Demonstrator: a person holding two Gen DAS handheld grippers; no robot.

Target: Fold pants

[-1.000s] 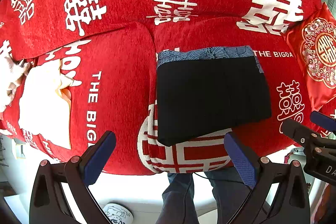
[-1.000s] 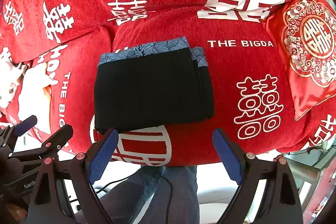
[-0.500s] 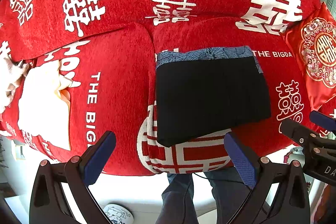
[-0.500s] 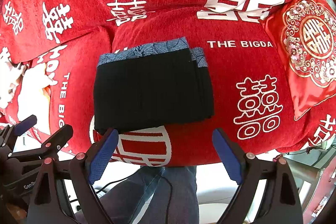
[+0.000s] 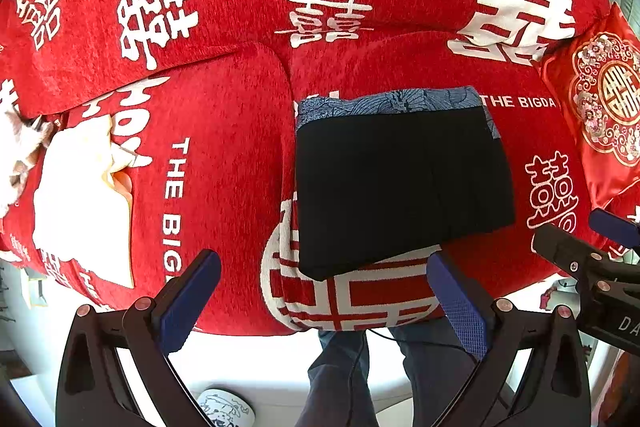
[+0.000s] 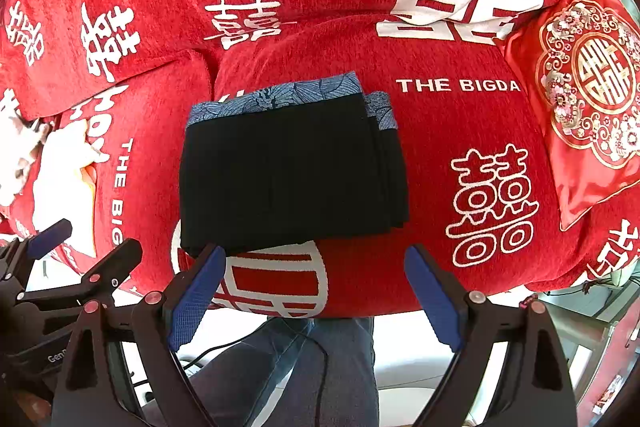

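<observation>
Black pants (image 5: 400, 187) lie folded into a flat rectangle on a red sofa seat, with a blue patterned band along the far edge. They also show in the right wrist view (image 6: 288, 175). My left gripper (image 5: 324, 303) is open and empty, held back from the sofa's front edge, near the pants' front left corner. My right gripper (image 6: 316, 295) is open and empty, just in front of the pants' near edge. Each gripper shows at the edge of the other's view.
The red sofa cover (image 5: 224, 167) carries white characters and lettering. A white and cream cloth (image 5: 80, 203) lies on the left cushion. A red embroidered pillow (image 6: 592, 99) rests at the right. The person's jeans-clad legs (image 6: 304, 367) stand below the sofa edge.
</observation>
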